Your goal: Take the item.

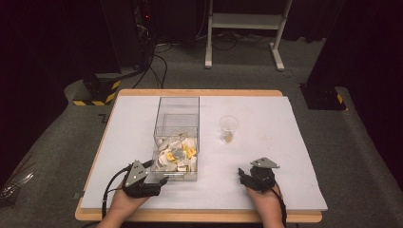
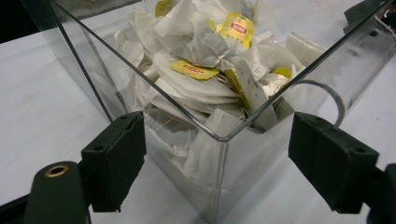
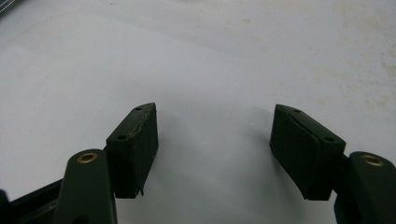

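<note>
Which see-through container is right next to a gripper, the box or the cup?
The clear box of tea bags: the left gripper faces its near corner. The plastic cup stands apart, farther back.

A small clear plastic cup [image 1: 228, 128] upright on the white table cover [image 1: 266, 156], well apart from the other things, with a little brownish matter at its bottom. Under the cover, a wooden table [image 1: 199, 216] — its edge visible along the near and far sides. Around the table, grey carpet floor [image 1: 361, 156]. Behind, a white metal frame [image 1: 242, 28] on two feet, and black cables [image 1: 157, 66] across the floor. At far left and far right — dark stand bases [image 1: 95, 92] with yellow-black warning stripes. Dark background beyond.
</note>
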Demonstrator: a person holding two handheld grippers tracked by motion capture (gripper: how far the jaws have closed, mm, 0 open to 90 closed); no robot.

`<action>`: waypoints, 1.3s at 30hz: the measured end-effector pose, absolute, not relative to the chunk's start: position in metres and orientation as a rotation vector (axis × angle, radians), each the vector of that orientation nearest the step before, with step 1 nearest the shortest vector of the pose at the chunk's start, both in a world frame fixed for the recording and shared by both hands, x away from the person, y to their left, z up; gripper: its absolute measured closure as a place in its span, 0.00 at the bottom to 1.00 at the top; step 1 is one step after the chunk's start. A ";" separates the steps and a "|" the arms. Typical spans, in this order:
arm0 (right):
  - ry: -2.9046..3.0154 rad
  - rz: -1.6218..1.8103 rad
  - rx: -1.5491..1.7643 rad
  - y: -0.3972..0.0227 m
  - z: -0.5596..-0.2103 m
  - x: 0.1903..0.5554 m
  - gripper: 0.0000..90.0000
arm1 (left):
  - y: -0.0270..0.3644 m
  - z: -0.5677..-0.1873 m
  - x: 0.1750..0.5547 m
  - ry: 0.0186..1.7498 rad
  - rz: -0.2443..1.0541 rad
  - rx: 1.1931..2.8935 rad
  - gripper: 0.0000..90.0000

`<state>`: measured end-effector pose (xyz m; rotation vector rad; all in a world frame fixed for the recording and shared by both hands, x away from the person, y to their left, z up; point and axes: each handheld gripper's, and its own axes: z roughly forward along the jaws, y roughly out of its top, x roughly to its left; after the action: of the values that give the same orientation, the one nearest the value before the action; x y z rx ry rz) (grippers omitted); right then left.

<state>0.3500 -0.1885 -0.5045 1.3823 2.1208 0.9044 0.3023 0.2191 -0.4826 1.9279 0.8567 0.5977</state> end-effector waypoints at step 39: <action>2.118 0.903 1.378 -0.188 -0.505 0.350 0.36 | 0.222 -0.482 0.328 0.922 0.650 1.870 0.22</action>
<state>0.3501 -0.1879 -0.5049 1.3782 2.1177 0.9028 0.3284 0.2225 -0.4818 1.8704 0.9220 0.6498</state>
